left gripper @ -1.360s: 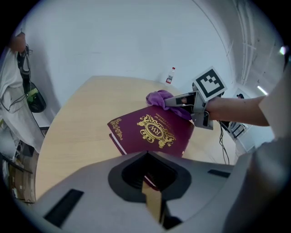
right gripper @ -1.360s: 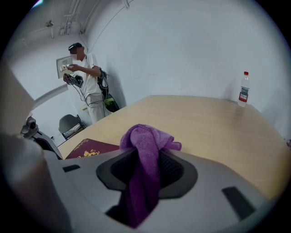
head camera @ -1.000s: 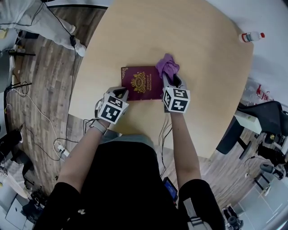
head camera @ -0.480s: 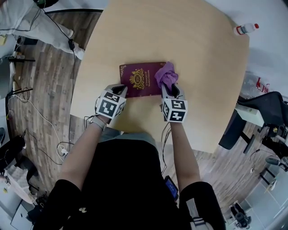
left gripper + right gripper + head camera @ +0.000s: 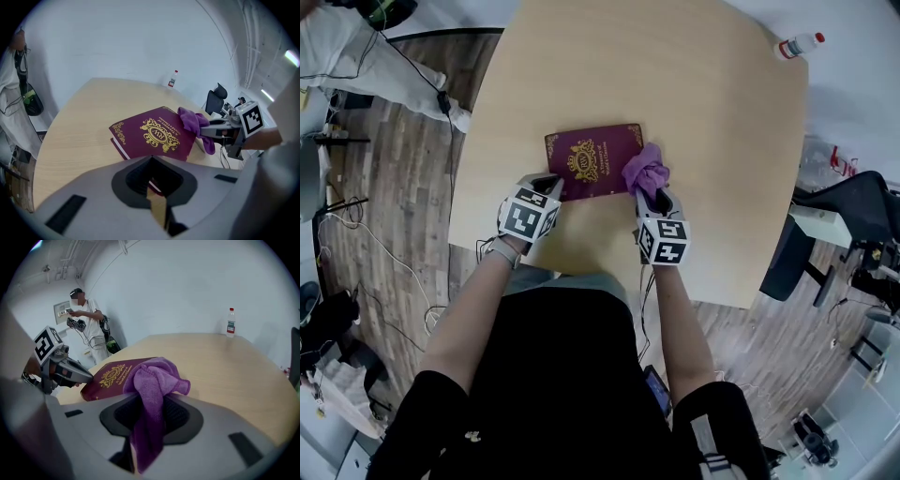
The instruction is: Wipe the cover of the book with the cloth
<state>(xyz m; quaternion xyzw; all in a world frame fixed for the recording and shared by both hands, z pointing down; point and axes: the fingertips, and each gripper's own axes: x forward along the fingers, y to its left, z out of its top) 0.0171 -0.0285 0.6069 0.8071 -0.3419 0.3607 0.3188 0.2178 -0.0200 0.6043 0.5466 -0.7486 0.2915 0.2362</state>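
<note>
Tabletop: pale wood tabletop (image 5: 694, 94), mostly bare; wood floor with cables lies to our left and office chairs to our right.
Book: maroon hardback (image 5: 586, 161) with a gold crest, lying flat and closed, cover up, close to the tabletop edge nearest us.
Left tool: left tool (image 5: 546, 183) has its jaws drawn almost together, with only a slit between them. Its tip sits at the book's near left corner, and we judge it is there to steady the book against the wiping.
Right tool: right tool (image 5: 652, 197) is clamped on the purple cloth (image 5: 645, 171), which is bunched ahead of the jaws so that soft fabric, not metal, meets the cover.
Cloth position: it rests on the book's right edge, near that side's near corner.
Open room: most of the cover lies bare to the left of the cloth, up to the left tool.
Edges: bare tabletop lies beyond the book, and a bottle (image 5: 797, 43) stands well apart at the far corner.
</note>
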